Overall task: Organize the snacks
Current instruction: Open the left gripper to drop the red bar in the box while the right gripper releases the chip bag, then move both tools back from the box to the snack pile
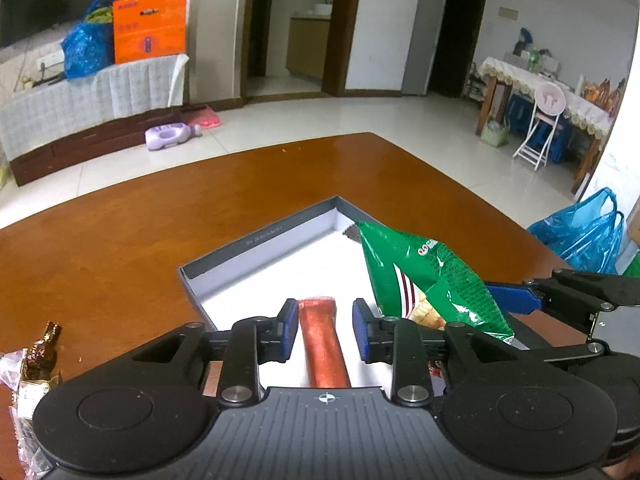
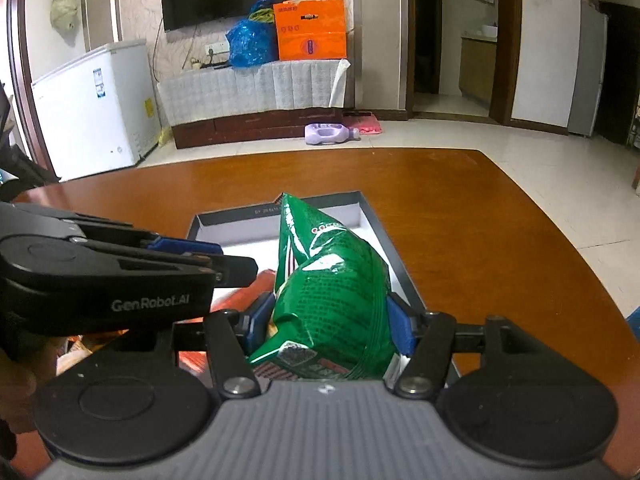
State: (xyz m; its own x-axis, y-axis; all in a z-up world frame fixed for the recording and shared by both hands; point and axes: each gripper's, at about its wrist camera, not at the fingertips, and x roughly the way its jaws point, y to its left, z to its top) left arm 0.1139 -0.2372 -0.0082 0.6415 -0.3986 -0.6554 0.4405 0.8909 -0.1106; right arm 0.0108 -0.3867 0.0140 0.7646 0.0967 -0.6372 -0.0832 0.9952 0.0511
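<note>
Over the open box [image 1: 256, 240] on the tabletop [image 1: 120, 220]: left gripper [image 1: 325, 330] spread around red snack stick [image 1: 324, 344], lengthwise along its fingers, unpinched; right gripper [image 2: 326, 320] pinching green snack bag [image 2: 336, 280], upright above the box.

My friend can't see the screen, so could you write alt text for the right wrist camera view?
Two blue-padded fingers of the right gripper squeeze a crinkly green foil snack bag above a shallow grey cardboard box with a white floor on a glossy brown wooden table. The black left gripper reaches in from the left over a red stick-shaped snack packet in the box.
</note>
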